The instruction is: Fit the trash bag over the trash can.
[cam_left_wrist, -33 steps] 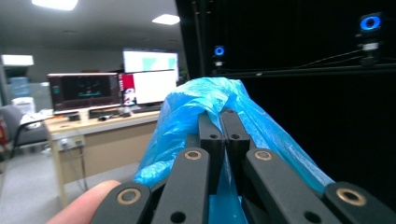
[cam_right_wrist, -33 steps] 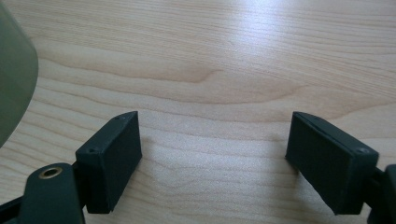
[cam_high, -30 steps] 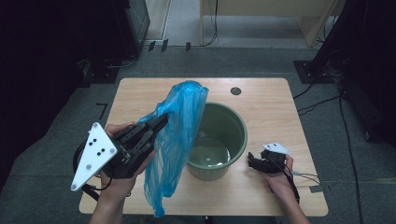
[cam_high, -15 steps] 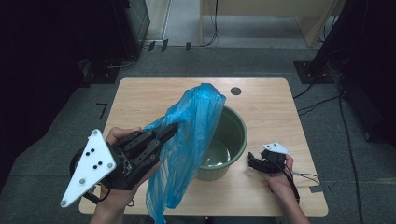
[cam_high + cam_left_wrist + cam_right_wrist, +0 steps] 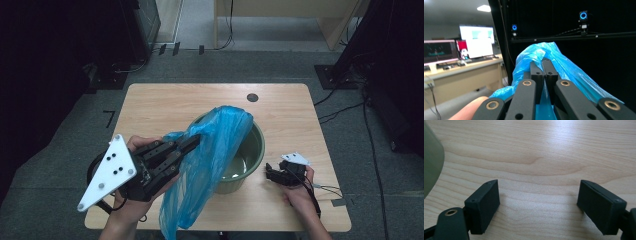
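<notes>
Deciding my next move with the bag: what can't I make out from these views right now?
- Blue bag: bottom end cut off by the high view's lower edge.
- Green bucket: near-left rim and part of the inside hidden behind the bag, high view.
- Bag's opening: not discernible; in the left gripper view the left gripper shows only bunched plastic.
- Right gripper: small in the high view.

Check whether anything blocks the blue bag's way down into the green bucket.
Nothing visible does. The left gripper holds the blue bag pinched above the green bucket, whose mouth is open. The right gripper rests open on the table, beside the bucket.
</notes>
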Available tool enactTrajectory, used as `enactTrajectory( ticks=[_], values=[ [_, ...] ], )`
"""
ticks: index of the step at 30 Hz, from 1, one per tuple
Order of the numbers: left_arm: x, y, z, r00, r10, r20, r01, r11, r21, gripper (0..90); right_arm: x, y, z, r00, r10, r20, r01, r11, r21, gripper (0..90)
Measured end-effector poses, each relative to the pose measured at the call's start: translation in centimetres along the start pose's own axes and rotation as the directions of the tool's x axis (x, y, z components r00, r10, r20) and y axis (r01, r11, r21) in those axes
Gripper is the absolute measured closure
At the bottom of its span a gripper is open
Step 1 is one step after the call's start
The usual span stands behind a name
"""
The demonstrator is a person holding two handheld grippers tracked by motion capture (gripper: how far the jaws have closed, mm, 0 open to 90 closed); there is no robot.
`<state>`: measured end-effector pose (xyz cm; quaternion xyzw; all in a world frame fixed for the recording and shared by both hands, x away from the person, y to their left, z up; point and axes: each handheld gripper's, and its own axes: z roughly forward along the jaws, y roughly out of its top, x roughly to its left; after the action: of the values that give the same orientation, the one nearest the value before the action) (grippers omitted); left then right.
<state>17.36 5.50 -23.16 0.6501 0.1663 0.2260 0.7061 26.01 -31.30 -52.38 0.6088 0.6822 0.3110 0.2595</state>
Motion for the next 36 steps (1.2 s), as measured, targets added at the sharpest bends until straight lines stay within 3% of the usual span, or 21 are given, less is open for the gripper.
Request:
enactTrajectory(
  ticks=[4,8,15,25,27,29,33,36],
  values=[
    [0.9,-1.3,0.7,0.9996,-0.029,-0.008,0.029,0.9986,0.044,89.2,0.0,0.0,0.0,1.0,0.001,0.0,-0.001,1.0,0.0,17.9],
    [1.6,-2.5,1.2,0.9962,-0.087,0.003,0.087,0.994,0.067,89.2,0.0,0.0,0.0,1.0,0.001,0.0,-0.001,1.0,0.001,17.8],
    [2.4,-4.5,2.1,0.9949,-0.097,-0.031,0.1,0.9878,0.12,87.8,0.0,0.0,0.0,1.0,0.001,0.0,-0.001,1.0,0.0,17.9],
    [3.9,-7.6,3.6,0.9873,-0.138,-0.078,0.151,0.9702,0.189,85.1,0.1,0.0,-0.1,0.9999,-0.007,0.01,0.007,1.0,-0.002,18.4],
    [4.2,-8.2,3.8,0.9854,-0.146,-0.087,0.161,0.967,0.198,85.3,0.4,-0.1,-0.2,0.9993,-0.027,0.026,0.027,1.0,-0.014,23.9],
    [4.4,-8.7,4.1,0.9837,-0.151,-0.099,0.168,0.9643,0.205,85.5,0.6,0.0,-0.5,0.9956,-0.055,0.076,0.058,0.998,-0.033,31.1],
    [5.1,-9.6,4.7,0.9797,-0.168,-0.11,0.188,0.9593,0.211,87.4,0.4,0.6,-1.5,0.9958,0.002,0.091,0.007,0.995,-0.104,32.8],
    [5.5,-10.0,5.0,0.9764,-0.171,-0.131,0.197,0.9566,0.215,87.7,0.6,1.3,-3.0,0.9958,0.0,0.091,0.017,0.983,-0.184,35.8]
  ],
)
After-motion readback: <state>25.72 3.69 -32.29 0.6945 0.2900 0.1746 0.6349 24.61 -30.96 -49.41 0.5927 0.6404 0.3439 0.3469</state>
